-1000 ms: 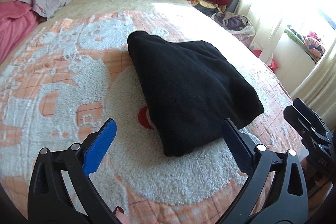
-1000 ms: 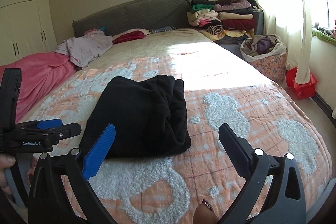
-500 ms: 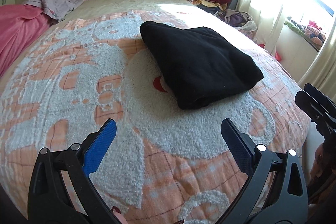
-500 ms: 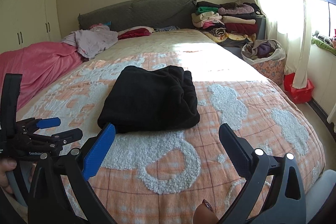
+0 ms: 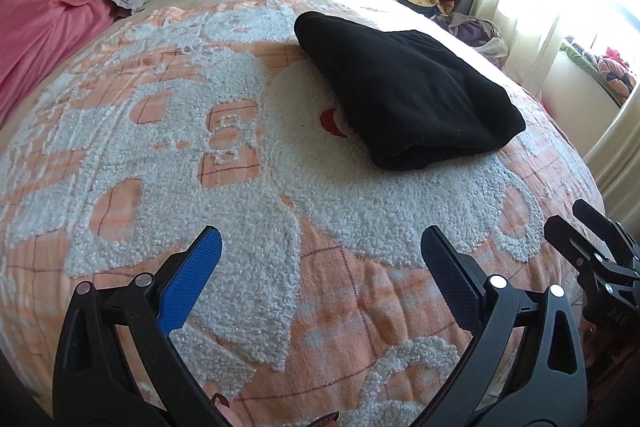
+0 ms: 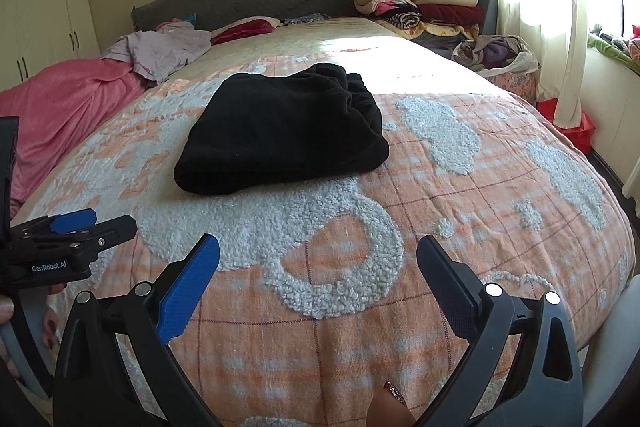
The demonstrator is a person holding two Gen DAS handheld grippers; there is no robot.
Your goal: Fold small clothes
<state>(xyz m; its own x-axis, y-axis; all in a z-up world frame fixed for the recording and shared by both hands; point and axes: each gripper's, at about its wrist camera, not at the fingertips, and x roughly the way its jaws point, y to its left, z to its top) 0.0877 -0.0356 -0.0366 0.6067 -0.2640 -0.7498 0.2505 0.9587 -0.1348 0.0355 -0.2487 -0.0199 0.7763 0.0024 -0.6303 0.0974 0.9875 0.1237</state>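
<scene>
A black fleece garment (image 5: 404, 89) lies folded into a compact bundle on the orange and white bedspread (image 5: 200, 147), seen also in the right wrist view as the black garment (image 6: 286, 135). My left gripper (image 5: 320, 267) is open above the bedspread near the foot of the bed, well short of the garment, with nothing between its fingers. My right gripper (image 6: 318, 267) is open too and empty, equally far from the garment. The left gripper (image 6: 76, 233) shows at the left edge of the right wrist view.
A pink blanket (image 6: 68, 99) and a lilac garment (image 6: 160, 49) lie at the bed's left. Stacked folded clothes (image 6: 424, 5) sit by the headboard at the right. A basket of clothes (image 6: 504, 61) and a red box (image 6: 572, 123) stand on the floor beside the curtain.
Both grippers have drawn back from the black garment toward the foot of the bed. The garment stays folded where it lay, now farther off in both views.
</scene>
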